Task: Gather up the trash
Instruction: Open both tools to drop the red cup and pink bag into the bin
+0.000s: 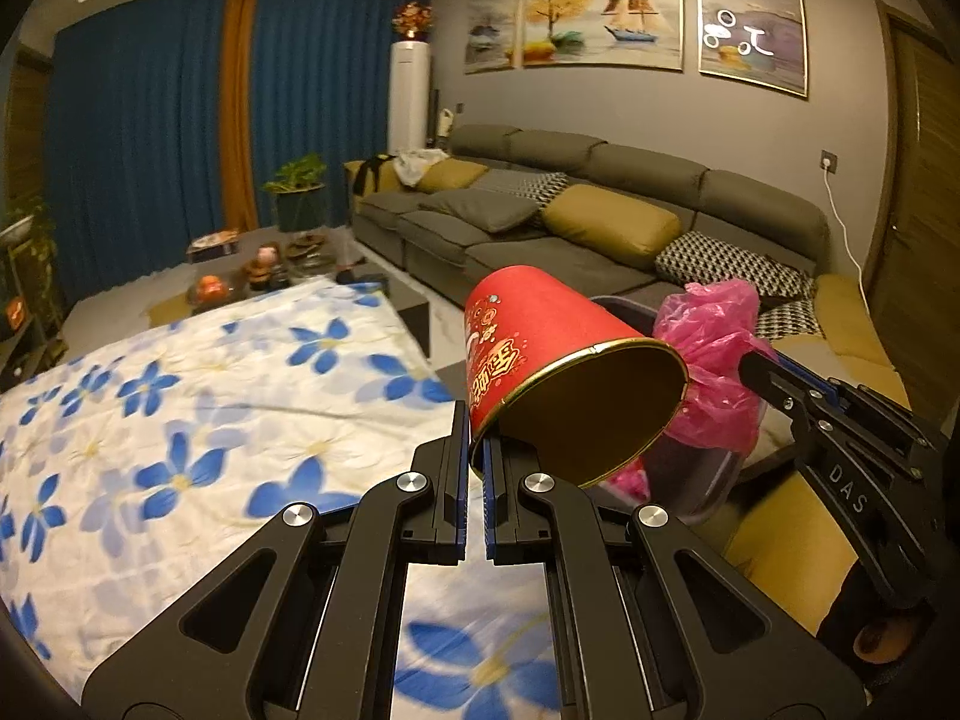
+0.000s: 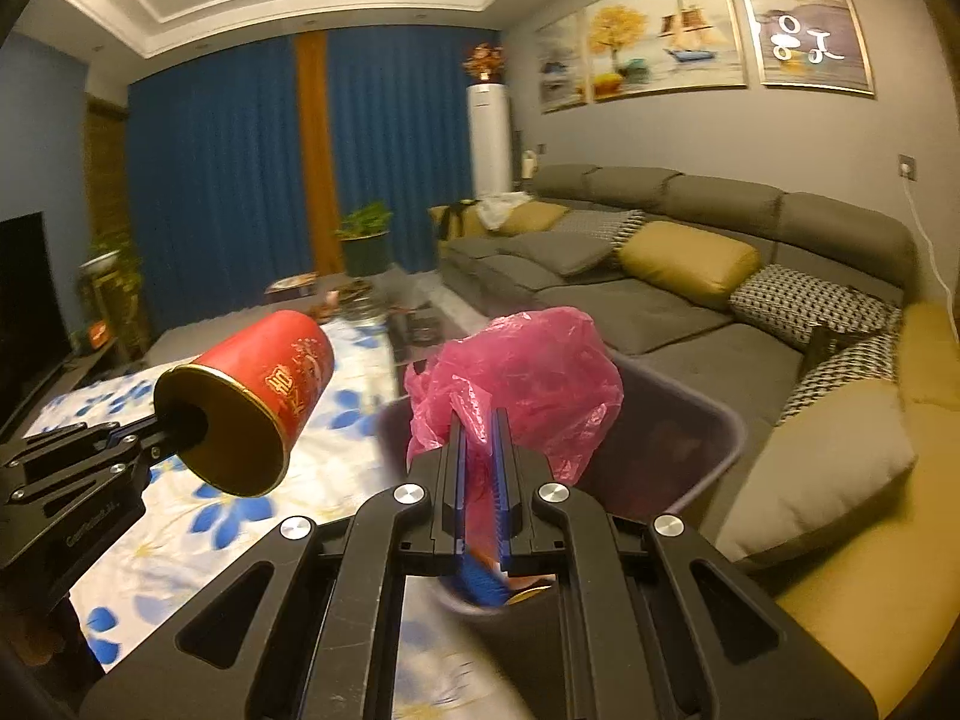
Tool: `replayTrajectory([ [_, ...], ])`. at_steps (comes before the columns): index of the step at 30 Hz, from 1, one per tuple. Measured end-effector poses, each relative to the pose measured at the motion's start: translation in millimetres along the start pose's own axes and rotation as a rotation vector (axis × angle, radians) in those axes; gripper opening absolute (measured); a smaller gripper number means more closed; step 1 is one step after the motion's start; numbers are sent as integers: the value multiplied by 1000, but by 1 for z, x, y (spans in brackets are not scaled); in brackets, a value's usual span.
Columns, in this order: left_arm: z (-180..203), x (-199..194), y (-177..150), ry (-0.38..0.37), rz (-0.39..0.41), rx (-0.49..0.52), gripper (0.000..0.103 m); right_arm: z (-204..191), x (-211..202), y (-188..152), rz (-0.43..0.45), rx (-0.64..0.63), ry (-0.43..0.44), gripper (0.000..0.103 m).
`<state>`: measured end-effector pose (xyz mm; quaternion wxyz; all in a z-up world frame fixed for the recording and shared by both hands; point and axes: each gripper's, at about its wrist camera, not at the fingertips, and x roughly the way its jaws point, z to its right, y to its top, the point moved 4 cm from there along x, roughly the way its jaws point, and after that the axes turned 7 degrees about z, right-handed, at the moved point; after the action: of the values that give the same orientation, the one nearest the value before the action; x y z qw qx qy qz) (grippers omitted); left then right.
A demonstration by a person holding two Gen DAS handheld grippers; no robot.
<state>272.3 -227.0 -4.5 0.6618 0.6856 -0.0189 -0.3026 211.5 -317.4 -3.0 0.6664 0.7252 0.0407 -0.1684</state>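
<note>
Tilting on its side, red paper cup [image 1: 540,354] hung pinched by rim in left gripper [image 1: 475,450], gold-lined mouth facing camera, over flowered cloth [image 1: 180,420]. Crumpled pink plastic bag [image 2: 522,384] sat clamped between narrow jaws of right gripper [image 2: 481,450], above dark bin [image 2: 708,432]. Bin stood between cloth-covered table and grey sofa [image 2: 660,300]; yellow cushion [image 2: 690,258] lay on sofa.

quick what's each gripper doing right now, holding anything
left gripper: shut on the rim of the red paper cup.
right gripper: shut on the pink plastic bag, over the bin.
</note>
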Motion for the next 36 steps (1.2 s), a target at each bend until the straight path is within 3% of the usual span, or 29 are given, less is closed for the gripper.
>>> replayTrajectory([
  [8,22,47,-2,-44,-41,1,3,26,18,-7,-15,19,-58,9],
  [16,36,69,-6,-100,-65,-15,3,28,33,-9,-39,31,-69,9],
  [20,40,73,-8,-135,-76,-10,5,33,38,-5,-31,51,-71,29],
  [23,36,73,-9,-151,-72,-25,25,36,37,-4,-26,70,-73,39],
  [25,32,68,-8,-155,-46,-36,52,40,34,-3,-21,76,-82,42],
  [27,26,63,-7,-141,-28,-45,63,40,27,-2,-17,86,-92,49],
  [30,18,48,-6,-100,-8,-40,76,41,14,-1,5,75,-115,63],
  [32,11,33,-7,-62,6,-31,82,37,4,1,20,51,-129,80],
  [34,6,17,-8,-29,22,-19,87,30,-9,1,42,29,-142,88],
  [36,-3,-5,-10,13,43,-15,92,20,-19,0,48,3,-141,89],
])
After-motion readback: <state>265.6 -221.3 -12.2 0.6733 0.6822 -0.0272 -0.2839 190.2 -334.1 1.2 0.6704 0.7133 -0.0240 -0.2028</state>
